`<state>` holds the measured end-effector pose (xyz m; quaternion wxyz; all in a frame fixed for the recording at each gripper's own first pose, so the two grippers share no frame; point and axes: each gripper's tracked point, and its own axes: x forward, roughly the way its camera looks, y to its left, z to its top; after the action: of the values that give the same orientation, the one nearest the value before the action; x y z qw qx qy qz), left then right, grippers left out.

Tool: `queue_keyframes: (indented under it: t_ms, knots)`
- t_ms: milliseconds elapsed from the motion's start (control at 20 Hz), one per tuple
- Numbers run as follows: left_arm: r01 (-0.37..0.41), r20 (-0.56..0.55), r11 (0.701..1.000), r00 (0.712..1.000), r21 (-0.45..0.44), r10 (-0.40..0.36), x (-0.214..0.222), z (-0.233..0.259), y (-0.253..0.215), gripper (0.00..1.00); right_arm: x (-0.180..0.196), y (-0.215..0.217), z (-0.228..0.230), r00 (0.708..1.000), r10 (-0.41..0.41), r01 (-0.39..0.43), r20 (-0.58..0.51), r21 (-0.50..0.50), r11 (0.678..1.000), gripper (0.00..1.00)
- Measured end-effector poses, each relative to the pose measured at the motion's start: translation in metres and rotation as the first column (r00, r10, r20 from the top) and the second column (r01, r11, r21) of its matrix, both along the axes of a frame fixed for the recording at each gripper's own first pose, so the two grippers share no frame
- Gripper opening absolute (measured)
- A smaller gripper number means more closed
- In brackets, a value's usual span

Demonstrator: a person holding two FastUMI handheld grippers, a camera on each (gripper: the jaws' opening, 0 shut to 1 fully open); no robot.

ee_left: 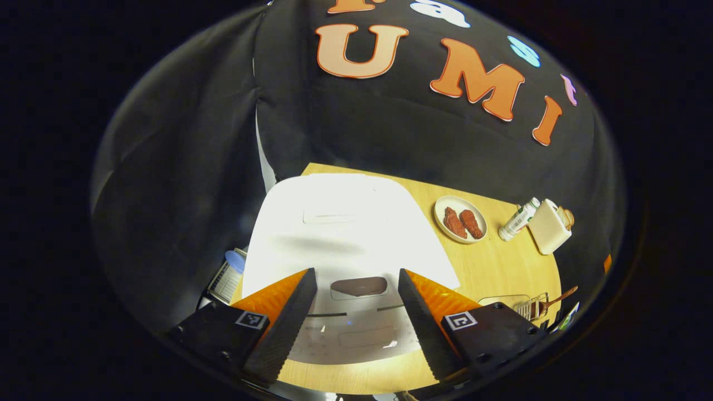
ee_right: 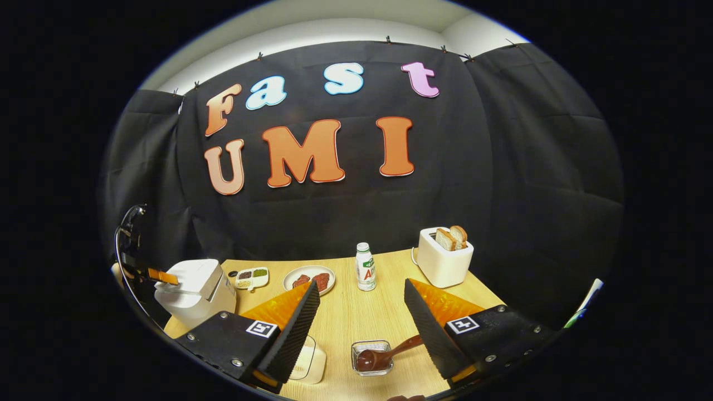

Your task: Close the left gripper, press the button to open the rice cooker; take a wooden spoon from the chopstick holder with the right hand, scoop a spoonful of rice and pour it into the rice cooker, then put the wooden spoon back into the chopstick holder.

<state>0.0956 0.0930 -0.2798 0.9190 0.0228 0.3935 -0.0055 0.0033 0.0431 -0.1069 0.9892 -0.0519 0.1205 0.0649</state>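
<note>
A: Is the wooden spoon [ee_right: 384, 353] fully visible?
B: No, its handle runs behind a finger [ee_right: 429, 328].
A: And the sauce dish [ee_right: 252, 277] by the rice cooker [ee_right: 195, 289]?
B: Contents too small to tell; the cup [ee_right: 309, 359] is partly hidden.

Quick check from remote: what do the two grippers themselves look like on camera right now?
Both match. The left gripper and right gripper each have two wedge-shaped fingers with ridged inner pads, on black screwed plates, each plate carrying a small square black-and-white marker.
</note>
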Motion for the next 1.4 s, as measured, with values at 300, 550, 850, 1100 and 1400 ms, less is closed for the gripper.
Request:
queue_keyframes:
  t_ms: [300, 550, 850, 1100, 1400]
  knots:
    - [0.052, 0.057, 0.997, 0.997, 0.054, -0.055, -0.003, 0.004, -0.009, 1.0, -0.002, -0.001, -0.001, 1.0, -0.014, 0.014, -0.01, 0.009, 1.0, 0.95]
    - [0.066, 0.099, 0.996, 0.992, 0.063, -0.072, -0.001, 0.003, -0.01, 1.0, -0.002, 0.009, -0.004, 1.0, -0.001, 0.001, -0.011, 0.012, 1.0, 0.95]
    - [0.037, 0.152, 0.997, 0.987, 0.064, -0.046, 0.004, 0.028, -0.013, 1.0, 0.003, 0.017, 0.023, 0.999, 0.002, -0.002, 0.035, -0.007, 1.0, 0.95]
    - [0.063, 0.33, 0.996, 0.941, 0.057, -0.079, 0.005, 0.127, -0.029, 1.0, 0.005, 0.019, 0.056, 0.996, -0.009, 0.011, 0.094, -0.024, 1.0, 0.95]
    - [0.097, 0.583, 0.994, 0.805, 0.051, -0.109, -0.012, 0.28, -0.053, 1.0, 0.001, 0.016, 0.087, 0.99, -0.036, 0.04, 0.139, -0.027, 0.999, 0.95]
